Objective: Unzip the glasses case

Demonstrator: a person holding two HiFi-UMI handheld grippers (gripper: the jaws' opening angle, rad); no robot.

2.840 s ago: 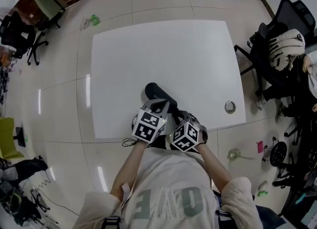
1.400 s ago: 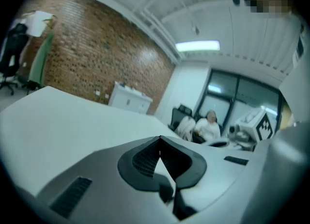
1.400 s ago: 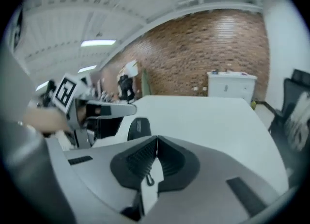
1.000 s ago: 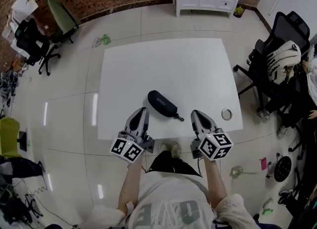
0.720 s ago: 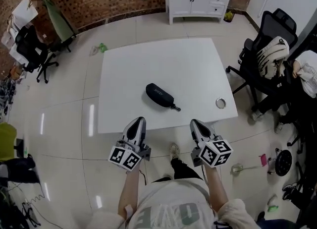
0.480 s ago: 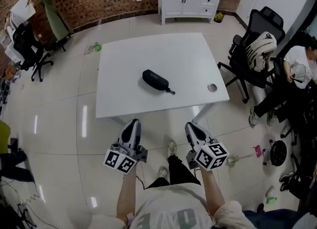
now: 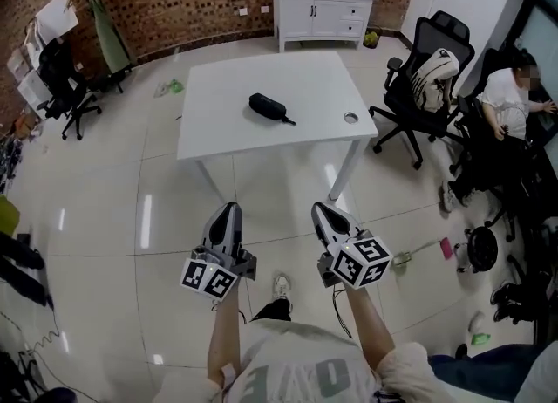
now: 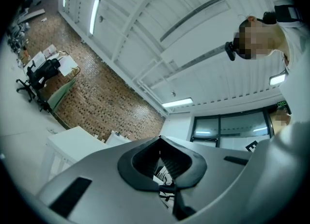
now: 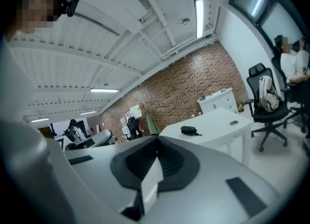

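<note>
Glasses case (image 7: 268, 106) is seen on the worktop (image 7: 318, 78), upper centre. Left hand-held gripper (image 7: 227, 211) and right hand-held gripper (image 7: 322, 212) are held closed and empty, lower centre, well apart from it.

My left hand-held gripper (image 7: 227, 210) and right hand-held gripper (image 7: 322, 210) hang side by side, well short of the tabletop (image 7: 228, 124), tips toward it, jaws closed on nothing, forearms (image 7: 224, 340) outstretched.
</note>
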